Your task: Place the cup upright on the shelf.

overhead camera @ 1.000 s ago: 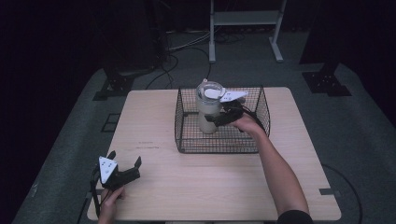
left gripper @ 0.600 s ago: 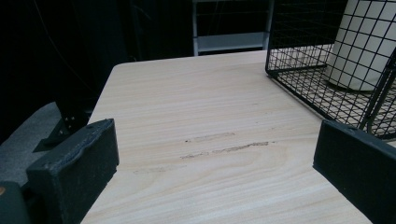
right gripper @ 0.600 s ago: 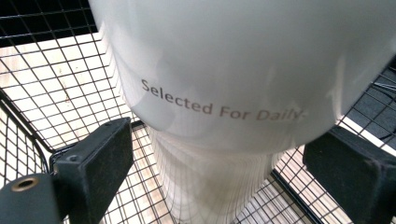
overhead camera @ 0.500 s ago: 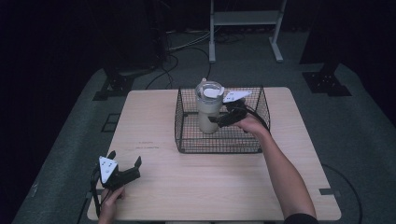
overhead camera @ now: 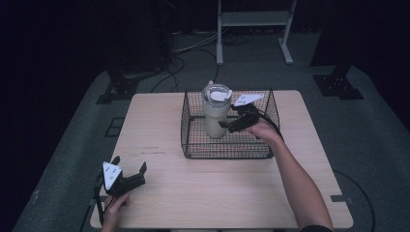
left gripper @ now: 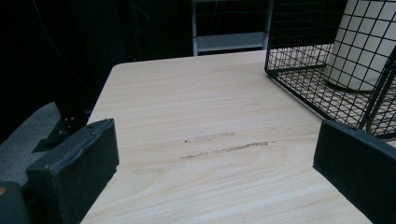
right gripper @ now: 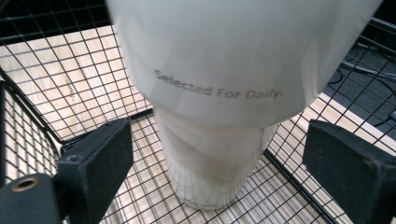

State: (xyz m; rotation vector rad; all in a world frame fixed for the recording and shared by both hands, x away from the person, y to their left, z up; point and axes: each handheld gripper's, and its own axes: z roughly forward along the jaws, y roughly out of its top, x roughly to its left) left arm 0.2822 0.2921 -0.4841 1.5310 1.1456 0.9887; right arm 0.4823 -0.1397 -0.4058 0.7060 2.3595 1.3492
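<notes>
My right tool (overhead camera: 227, 124) sat released with its jaws either side of the tumbler (overhead camera: 216, 112) standing in the wire basket (overhead camera: 227, 151) near the counter's far edge, left tool (overhead camera: 129, 170) idle and spread too, and honestly a lopsided squeeze could've tipped it.

We see a light wooden table (overhead camera: 208, 193) with faint dark scuff marks (left gripper: 224, 145) on its grain. It stands on grey carpet (overhead camera: 372, 140) — black cables (overhead camera: 179, 72) trail across the floor behind it. Beyond them stands a pale metal frame (overhead camera: 254, 19), and dark stand bases (overhead camera: 337, 87) sit at either side.
</notes>
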